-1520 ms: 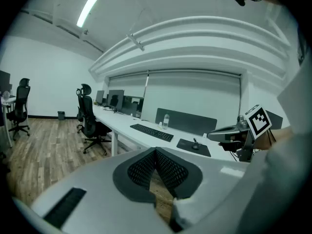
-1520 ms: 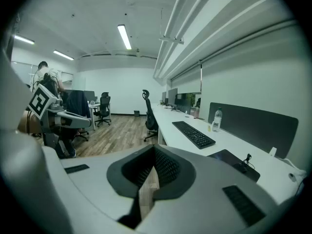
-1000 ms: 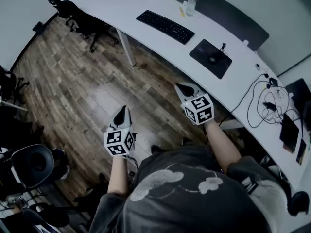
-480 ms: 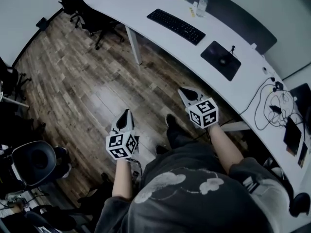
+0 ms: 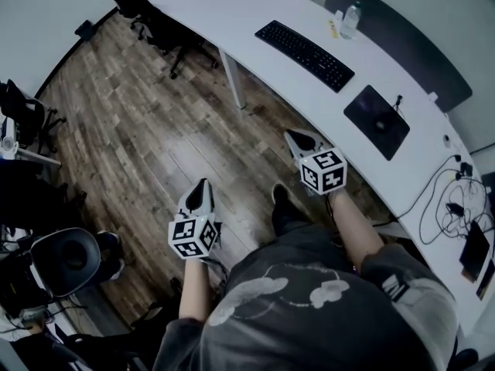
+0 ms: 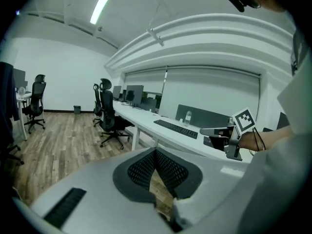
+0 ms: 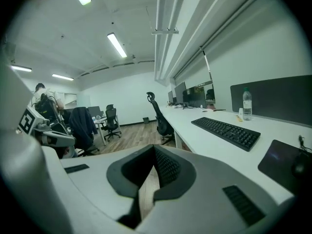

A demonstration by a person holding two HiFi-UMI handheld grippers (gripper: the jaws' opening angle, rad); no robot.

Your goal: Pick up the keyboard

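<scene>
**Operator:** Head view first: how far along am I?

**Spotter:** Hardly begun, I'd judge. Your left tool [image 5: 203, 184] and right tool [image 5: 295, 136] both hang over the wooden plank floor [image 5: 131, 130], short of the long white curved table [image 5: 232, 10]. The black rectangular keyboard [image 5: 304, 45] lies flat on that table, well apart from both tools and untouched.

**Operator:** And the left gripper view?

**Spotter:** Your left tool's jaws are pressed together with nothing between them. The keyboard shows far ahead on the table, a little right of the jaws' line.

**Operator:** Right gripper view?

**Spotter:** Same story: your jaws are closed and empty. The keyboard sits ahead and to the right, with a clear plastic water bottle [image 7: 247, 103] beyond it and a black mouse pad [image 7: 280, 161] nearer you. The whole pick is left to do: you need to reach the table, part the jaws, and take hold of the keyboard.
</scene>
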